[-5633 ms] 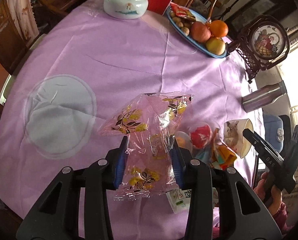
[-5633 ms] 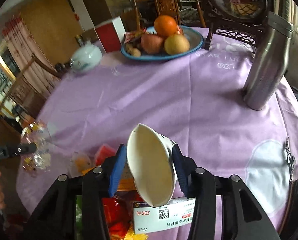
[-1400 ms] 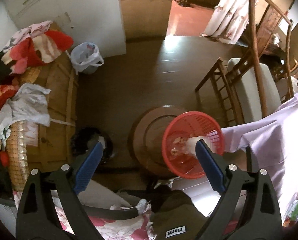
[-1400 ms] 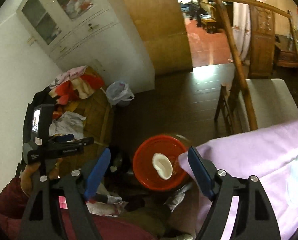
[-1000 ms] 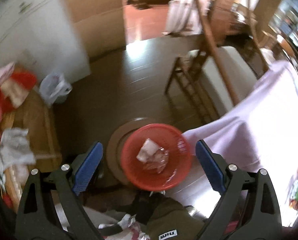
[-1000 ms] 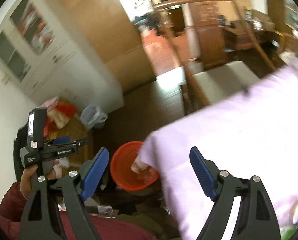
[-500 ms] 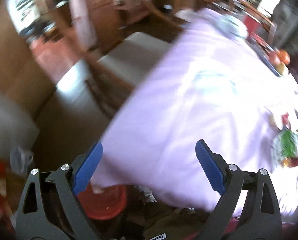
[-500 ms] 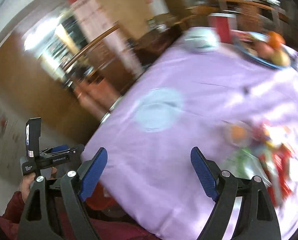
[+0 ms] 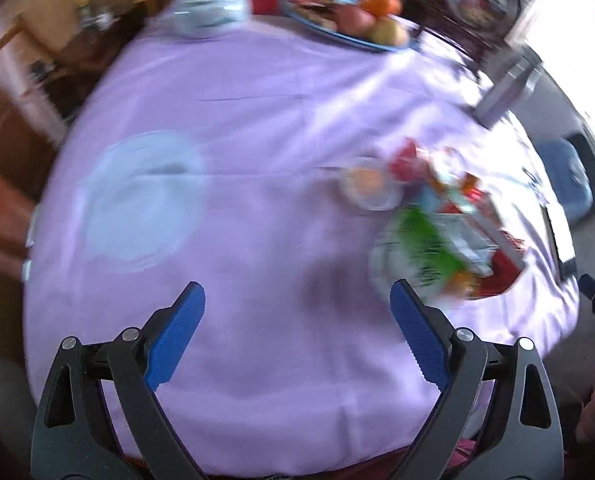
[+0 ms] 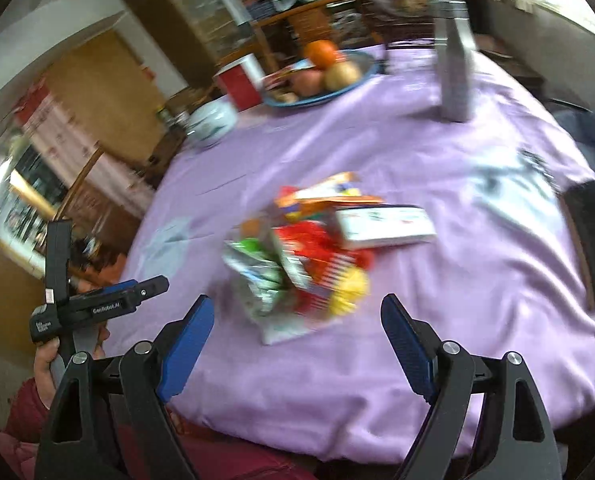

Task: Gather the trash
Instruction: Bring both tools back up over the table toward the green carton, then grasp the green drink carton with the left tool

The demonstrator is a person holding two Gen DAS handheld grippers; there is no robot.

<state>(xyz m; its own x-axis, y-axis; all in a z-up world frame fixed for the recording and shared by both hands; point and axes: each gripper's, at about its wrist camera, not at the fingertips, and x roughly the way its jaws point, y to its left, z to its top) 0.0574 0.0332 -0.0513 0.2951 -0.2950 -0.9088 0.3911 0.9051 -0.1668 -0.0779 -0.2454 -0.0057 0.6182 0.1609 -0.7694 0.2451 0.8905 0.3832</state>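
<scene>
both tools are being held wide open with nothing between the blue pads: the left tool (image 9: 297,312) and the right tool (image 10: 297,316) are being pointed down at the worktop (image 9: 257,80), which is being covered by a lilac cloth. the trash pile (image 10: 309,252), a blurred heap of wrappers and a white carton, is lying on the cloth just beyond the right tool and to the right of the left one. a fruit plate (image 10: 329,84) and a steel flask (image 10: 453,64) are standing at the far edge.
</scene>
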